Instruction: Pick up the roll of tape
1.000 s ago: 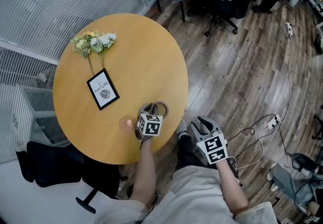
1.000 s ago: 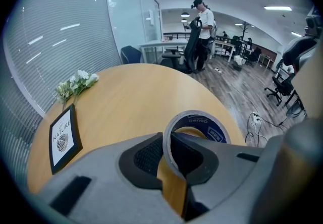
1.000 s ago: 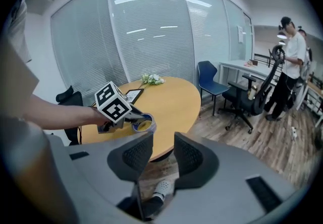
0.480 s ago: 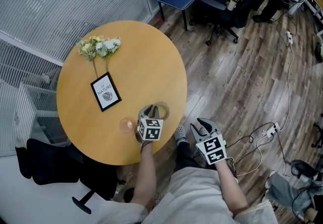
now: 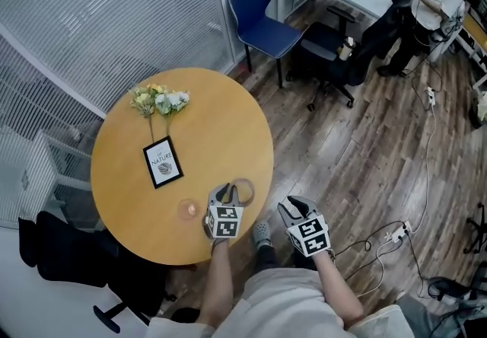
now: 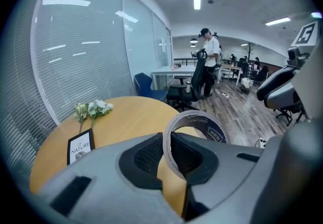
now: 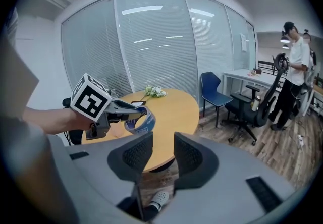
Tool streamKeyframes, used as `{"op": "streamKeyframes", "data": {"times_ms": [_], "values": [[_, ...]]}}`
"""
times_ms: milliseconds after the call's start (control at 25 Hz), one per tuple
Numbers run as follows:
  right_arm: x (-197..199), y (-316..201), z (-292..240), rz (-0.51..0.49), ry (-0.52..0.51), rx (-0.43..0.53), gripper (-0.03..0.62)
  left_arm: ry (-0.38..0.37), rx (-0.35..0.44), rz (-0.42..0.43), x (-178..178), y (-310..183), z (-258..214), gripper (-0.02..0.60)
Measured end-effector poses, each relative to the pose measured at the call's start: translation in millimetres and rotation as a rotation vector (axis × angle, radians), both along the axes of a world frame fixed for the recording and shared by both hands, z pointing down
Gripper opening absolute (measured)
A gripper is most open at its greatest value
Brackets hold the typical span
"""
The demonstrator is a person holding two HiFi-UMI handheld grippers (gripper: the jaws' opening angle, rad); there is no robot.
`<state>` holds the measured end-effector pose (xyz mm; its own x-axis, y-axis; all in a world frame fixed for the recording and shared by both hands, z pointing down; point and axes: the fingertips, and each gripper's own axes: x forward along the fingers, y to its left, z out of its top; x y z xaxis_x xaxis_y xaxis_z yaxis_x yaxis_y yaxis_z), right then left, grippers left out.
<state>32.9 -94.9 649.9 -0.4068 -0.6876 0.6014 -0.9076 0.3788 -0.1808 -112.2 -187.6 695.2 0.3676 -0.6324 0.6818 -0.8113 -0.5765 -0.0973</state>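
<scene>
Above the round yellow wooden table [image 5: 221, 131], the left gripper [image 6: 171, 155] has risen, jaws clamped on the wall of the blue-labelled roll of tape [image 6: 202, 120], which now hangs clear of the tabletop, so it counts as picked up. The right gripper [image 7: 162, 155], off the table's edge, is narrowly parted and empty.

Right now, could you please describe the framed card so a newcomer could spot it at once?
Find the round wooden table by the blinds. The framed card sits on it next to the bunch of flowers. It is the only rectangle there: black frame, white face, the word NATURE.
</scene>
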Motion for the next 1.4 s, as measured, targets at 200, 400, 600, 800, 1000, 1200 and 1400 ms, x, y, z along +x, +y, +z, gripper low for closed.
{"op": "streamKeyframes", "data": {"times_ms": [200,400,600,800,1000,1200,1400], "values": [[14,-2,-14,-0.01,-0.019,0.031,0.123,0.004,0.023,0.021,18,12,-22,0.052],[25,2,-22,0.0,-0.067,0.044,0.12,0.029,0.055,-0.017,26,26,-49,0.052],[31,2,-24,-0.026,-0.086,0.055,0.118,0.039,0.084,-0.032,34,35,-71,0.052],[35,-6,-33,-0.035,-0.111,0.069,0.115,0.061,0.113,-0.07,29,36,-91,0.052],[40,-12,-41,-0.054,-0.116,0.08,0.114,0.118,0.14,-0.133,28,37,-118,0.052],[39,-15,-44,-0.074,-0.121,0.081,0.104,0.13,0.16,-0.148,29,31,-128,0.052],[36,-25,-50,-0.103,-0.11,0.086,0.104,0.137,0.163,-0.151,31,22,-130,0.052]]}}
